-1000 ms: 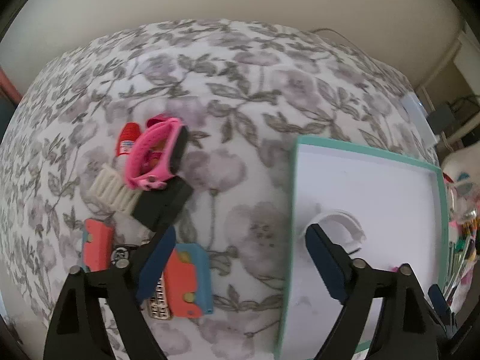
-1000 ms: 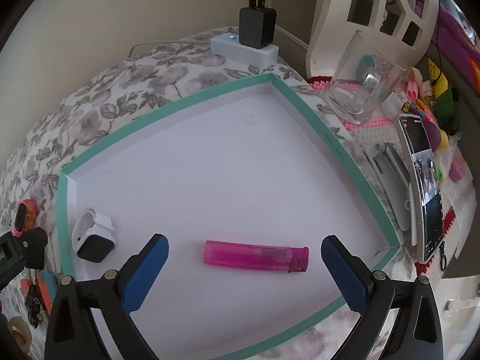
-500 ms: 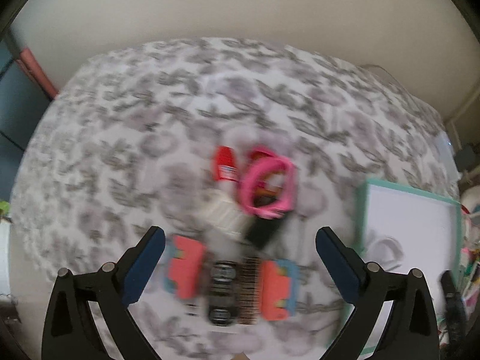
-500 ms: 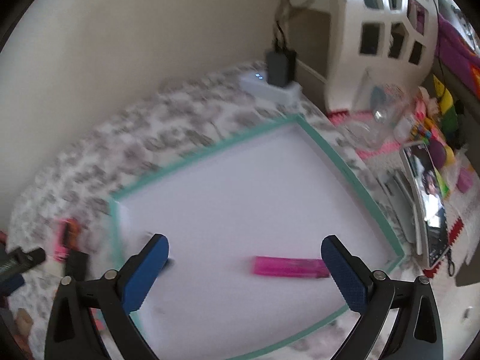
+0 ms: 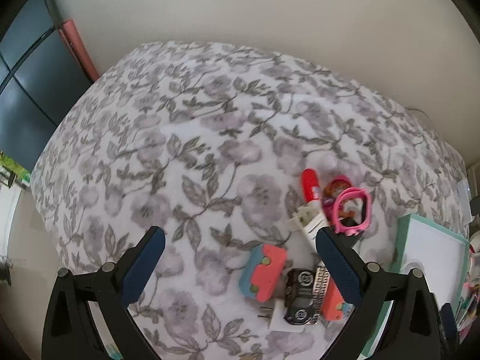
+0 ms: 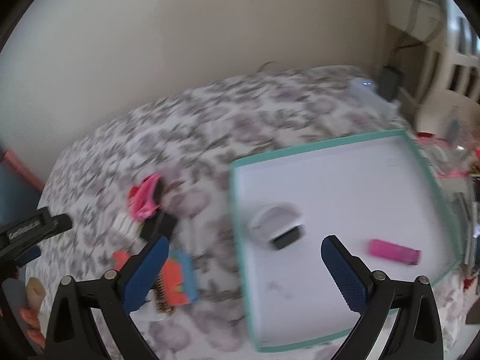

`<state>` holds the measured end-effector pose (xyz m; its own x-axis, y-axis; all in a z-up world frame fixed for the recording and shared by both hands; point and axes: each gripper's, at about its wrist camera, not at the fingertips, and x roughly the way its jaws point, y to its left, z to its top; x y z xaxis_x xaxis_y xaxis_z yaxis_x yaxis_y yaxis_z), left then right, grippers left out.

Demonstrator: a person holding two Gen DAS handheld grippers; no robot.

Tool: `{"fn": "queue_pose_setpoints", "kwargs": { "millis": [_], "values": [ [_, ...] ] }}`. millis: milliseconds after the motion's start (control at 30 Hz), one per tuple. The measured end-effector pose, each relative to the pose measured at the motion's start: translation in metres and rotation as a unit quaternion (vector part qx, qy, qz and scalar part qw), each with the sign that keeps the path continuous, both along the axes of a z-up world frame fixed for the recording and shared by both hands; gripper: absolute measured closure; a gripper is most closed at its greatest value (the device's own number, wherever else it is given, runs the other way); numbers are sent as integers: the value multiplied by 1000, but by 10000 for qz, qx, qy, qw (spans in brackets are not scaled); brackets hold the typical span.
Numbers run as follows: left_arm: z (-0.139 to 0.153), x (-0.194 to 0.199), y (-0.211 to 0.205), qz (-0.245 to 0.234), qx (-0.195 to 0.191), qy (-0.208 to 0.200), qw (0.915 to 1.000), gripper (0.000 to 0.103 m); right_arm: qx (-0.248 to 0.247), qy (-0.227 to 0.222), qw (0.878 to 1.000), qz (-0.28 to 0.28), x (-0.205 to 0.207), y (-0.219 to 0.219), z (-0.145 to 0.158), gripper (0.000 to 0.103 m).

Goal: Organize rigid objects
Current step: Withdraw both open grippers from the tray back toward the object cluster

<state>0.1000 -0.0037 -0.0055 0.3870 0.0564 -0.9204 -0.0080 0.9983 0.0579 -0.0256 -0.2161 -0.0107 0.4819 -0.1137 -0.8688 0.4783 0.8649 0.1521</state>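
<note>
Both grippers have swung away from the tray since a second ago, when the left gripper (image 5: 237,253) hung at the tray's edge by the white watch and the right gripper (image 6: 241,256) straddled the pink lighter. Now each hangs over the flowered cloth (image 5: 186,138) with jaws spread wide and nothing between them.

Seen from the left wrist, from left to right: a dark window and a pink strip at the wall, a broad bare stretch of cloth, then the heap of small things. A coral and blue toy block (image 5: 264,271) lies nearest the middle, with a black round-marked piece (image 5: 300,297) and a patterned strip (image 5: 319,285) just beside it, on a white plug whose prongs point left. Behind them lie a red tube (image 5: 310,187), a white comb-like piece (image 5: 306,220) and a pink watch (image 5: 352,211). Only a corner of the tray (image 5: 400,240) shows at the right edge.

Blurred by motion, the right wrist view shows what the other cannot: the left gripper's black body at the far left edge, the same heap smeared together, and then the whole teal-rimmed tray (image 6: 327,145). Inside it, the white watch (image 6: 279,223) lies near the left wall and the pink lighter (image 6: 394,252) lies well apart to its right. A white power strip (image 6: 364,88) with a black charger sits on the cloth beyond the tray.
</note>
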Motion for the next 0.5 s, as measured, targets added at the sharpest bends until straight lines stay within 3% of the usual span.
{"fn": "queue_pose_setpoints", "kwargs": {
  "millis": [300,500],
  "values": [
    [-34,2,12,193,145,424,9988,3,297,537,9967,530,17,41,-35,2],
    [-68,4,9,148,320,895,9954,3,352,900,9937,573,22,48,-57,12]
  ]
}}
